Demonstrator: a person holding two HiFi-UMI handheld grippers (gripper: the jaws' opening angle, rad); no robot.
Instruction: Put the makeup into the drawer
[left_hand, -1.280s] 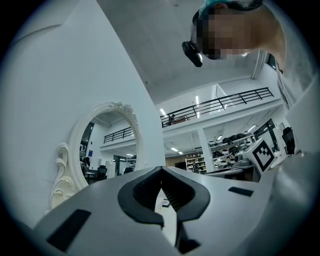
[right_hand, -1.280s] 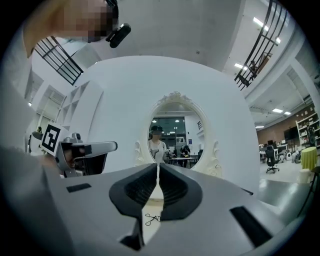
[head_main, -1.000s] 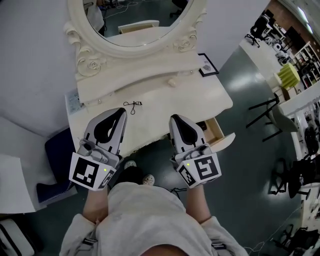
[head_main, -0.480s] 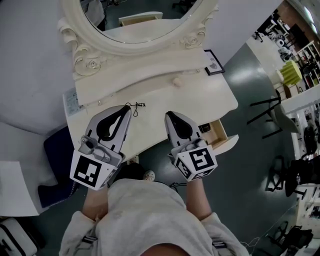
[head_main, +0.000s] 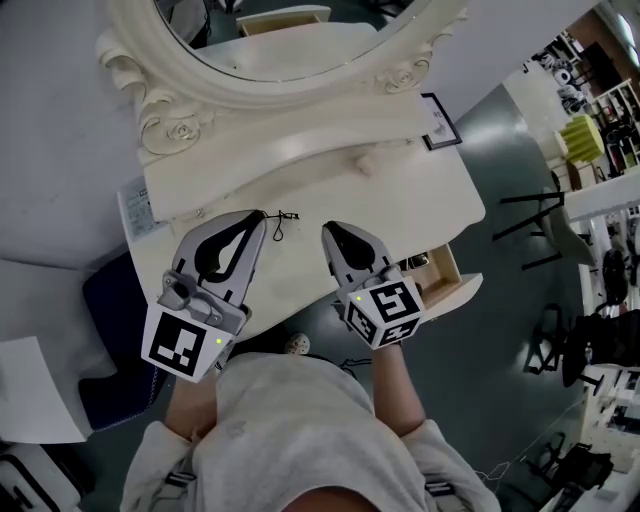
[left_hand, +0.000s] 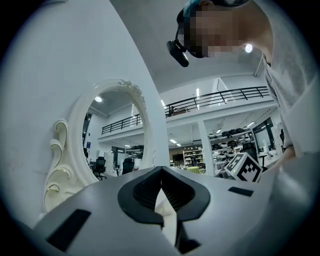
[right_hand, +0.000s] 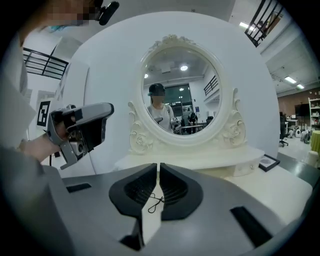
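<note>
A cream dressing table with an oval mirror fills the head view. Its small drawer stands pulled open at the front right, with a small dark thing just inside. A thin black looped cord lies on the tabletop between the two gripper tips, and shows past the jaws in the right gripper view as the cord. My left gripper hovers over the table's front left, shut and holding nothing. My right gripper is shut and holding nothing, left of the drawer. No makeup item is clearly in view.
A black-framed picture lies at the table's back right. A white card sits at the left edge. A raised shelf with a knob runs under the mirror. A dark blue stool is under the left side.
Both grippers have shifted a little forward over the tabletop. The right one has drawn left, away from the open drawer. Both have stayed shut.
</note>
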